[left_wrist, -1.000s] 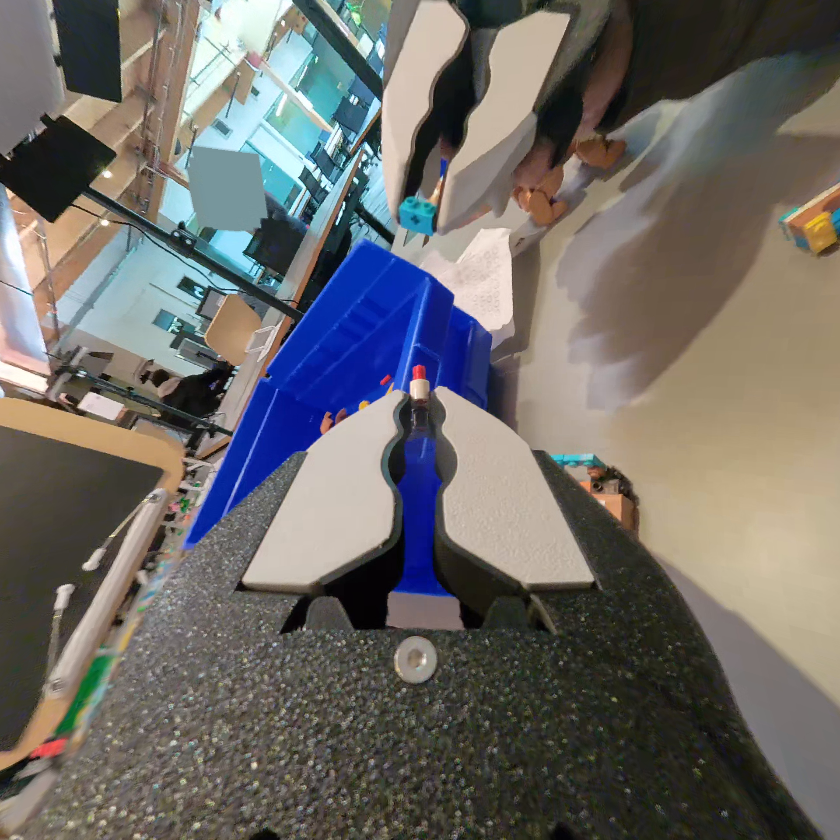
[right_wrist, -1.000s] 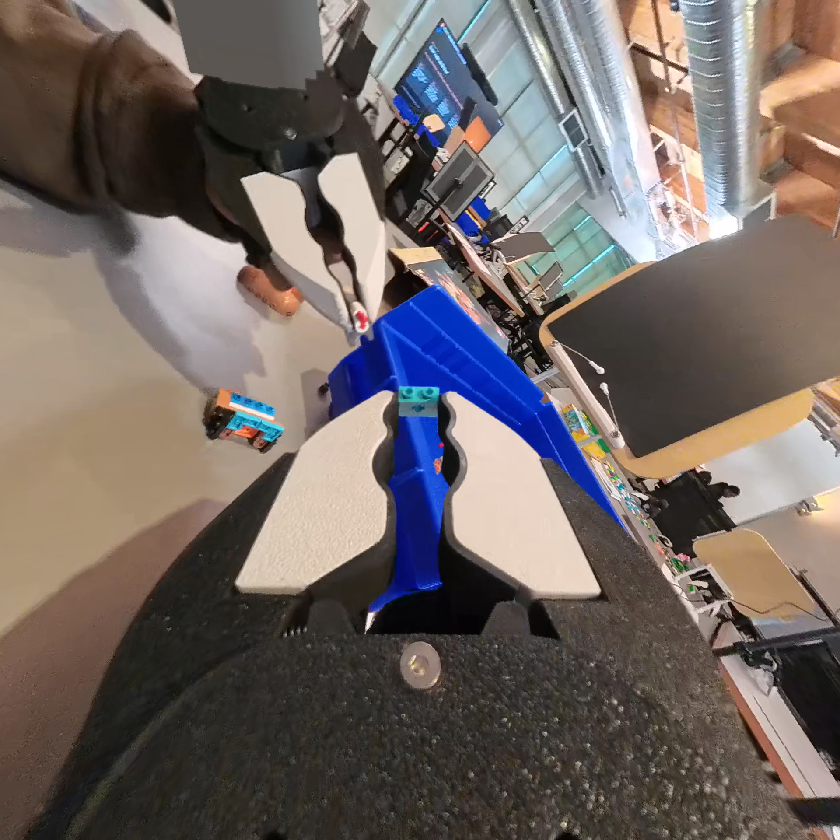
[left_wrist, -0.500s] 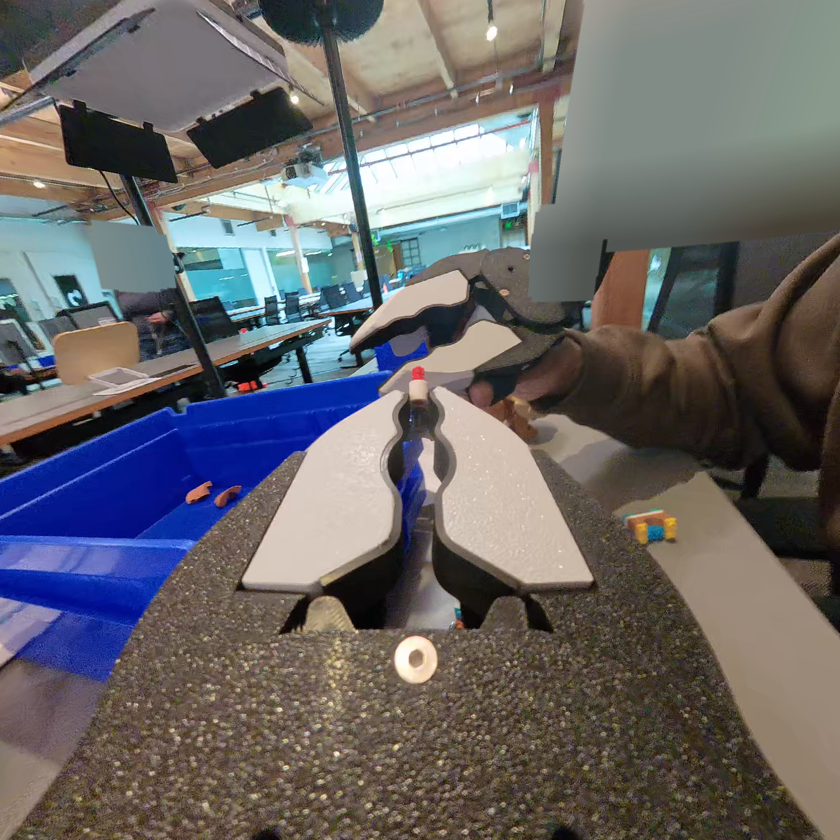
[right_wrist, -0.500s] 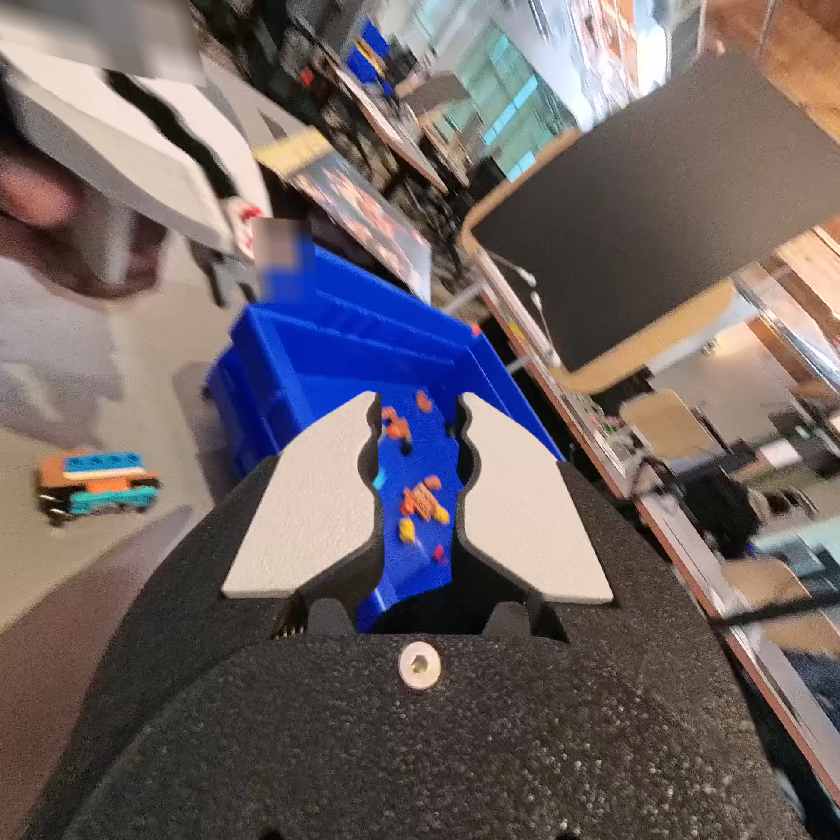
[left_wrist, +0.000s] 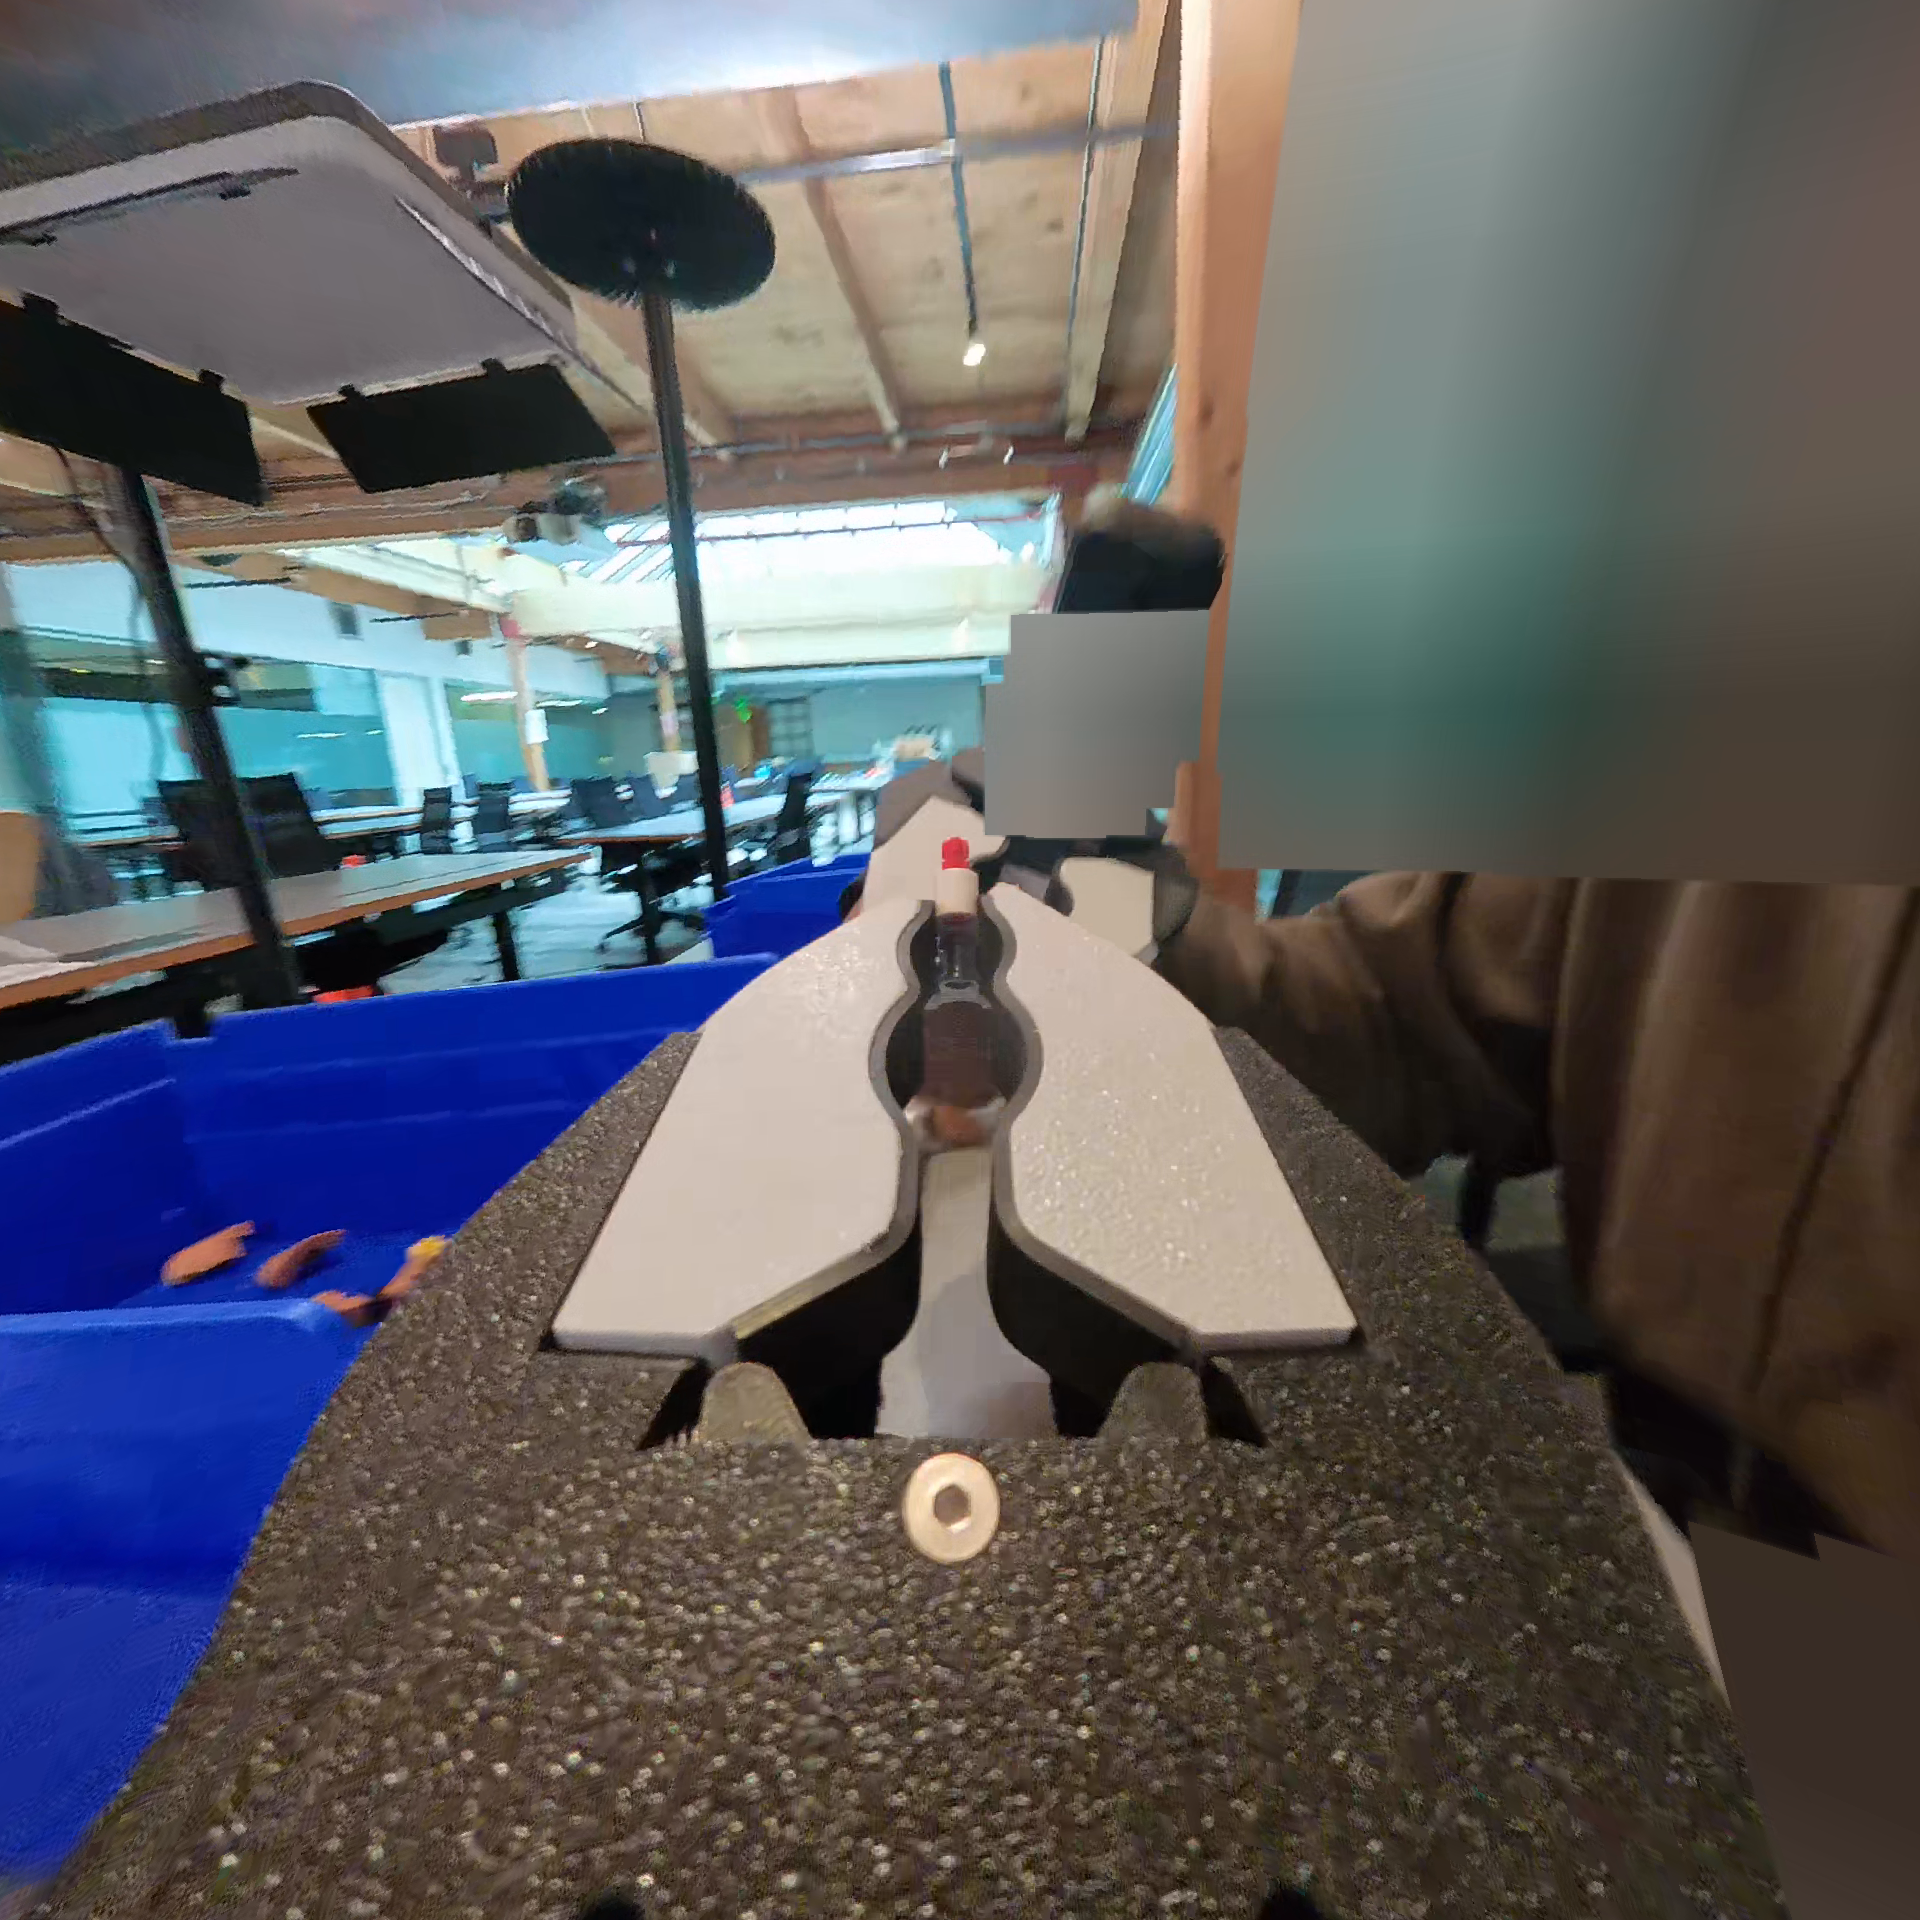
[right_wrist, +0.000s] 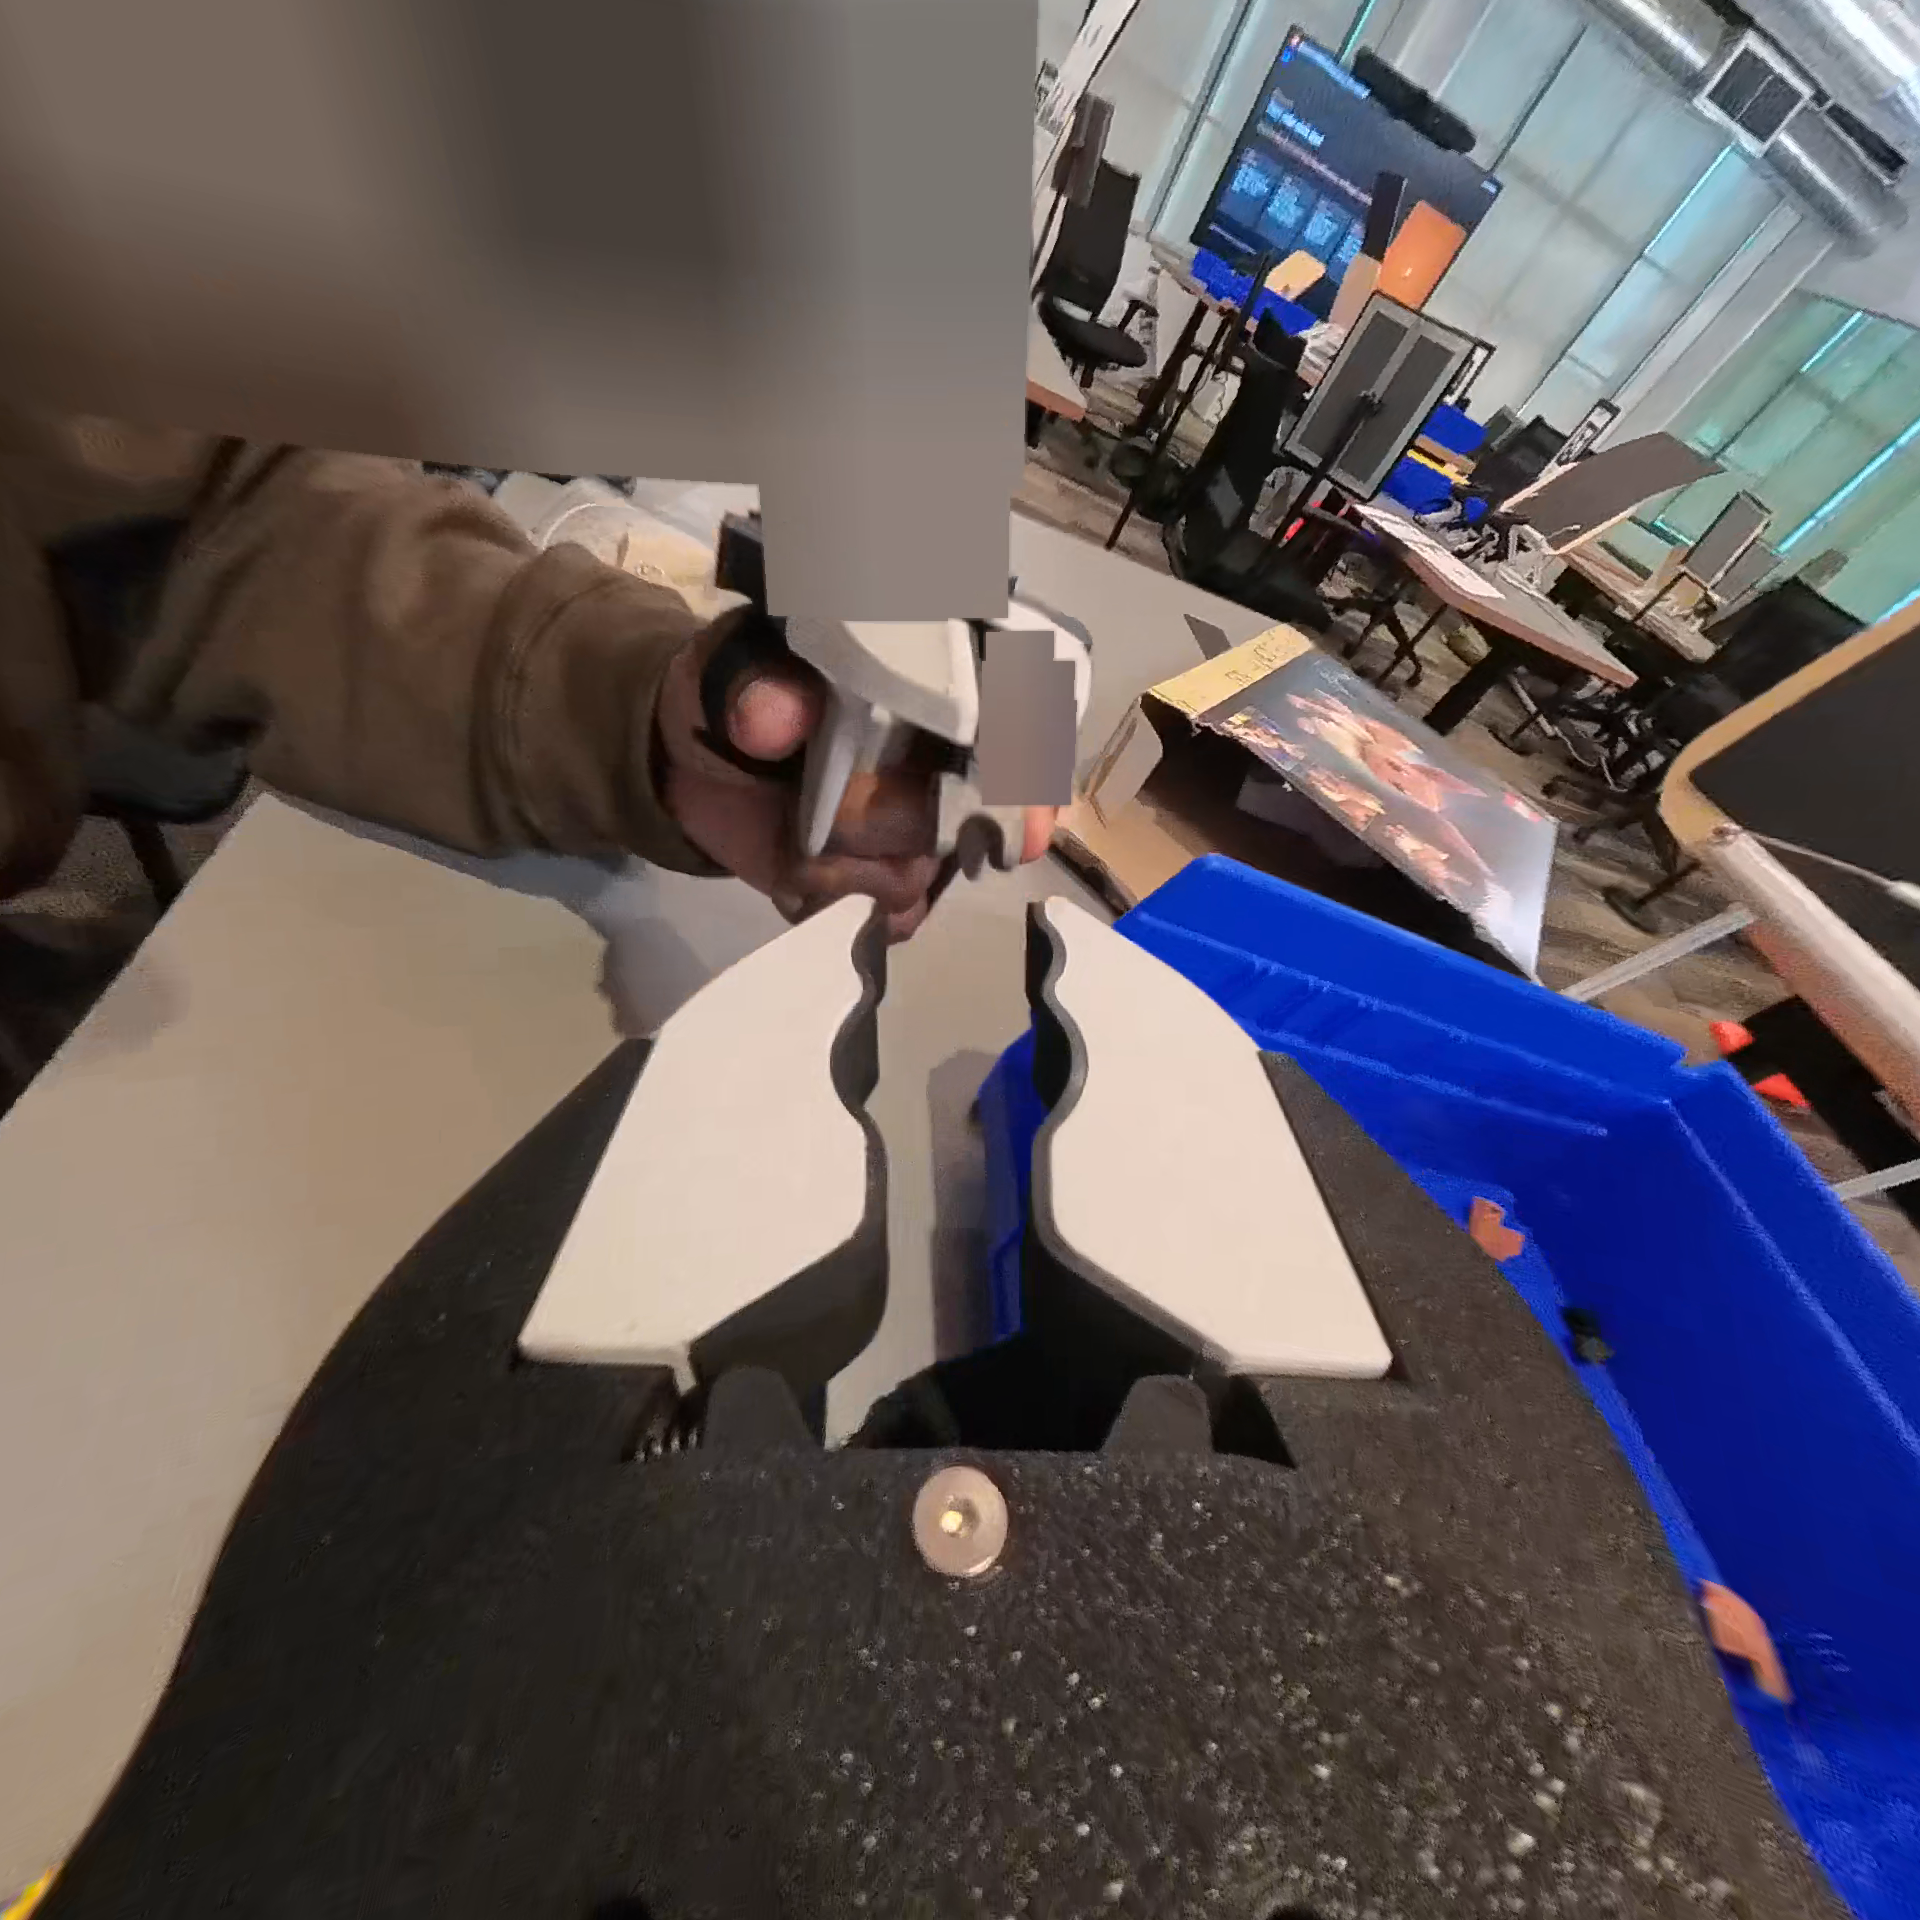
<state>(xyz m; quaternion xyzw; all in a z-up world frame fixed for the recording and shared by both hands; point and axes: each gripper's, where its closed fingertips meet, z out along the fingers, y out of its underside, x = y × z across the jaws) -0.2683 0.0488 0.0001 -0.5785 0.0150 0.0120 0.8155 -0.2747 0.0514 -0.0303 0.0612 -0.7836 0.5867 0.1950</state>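
The left gripper (left_wrist: 954, 909) clamps a small white-and-red pin piece (left_wrist: 954, 878) beside the blue bin (left_wrist: 312, 1081). The right gripper (right_wrist: 956, 925) stands open and empty over the counter (right_wrist: 312, 1039), left of that bin. Grip pressure should hold steady.

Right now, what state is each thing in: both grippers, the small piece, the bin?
left gripper: shut on the small red-and-white piece, held up level.
small red-and-white piece: pinched at the fingertips, standing upright.
right gripper: open, nothing between its fingers, above the table beside the bin.
blue bin: open-topped, a few orange bits lying inside.
grey table: bare where visible.
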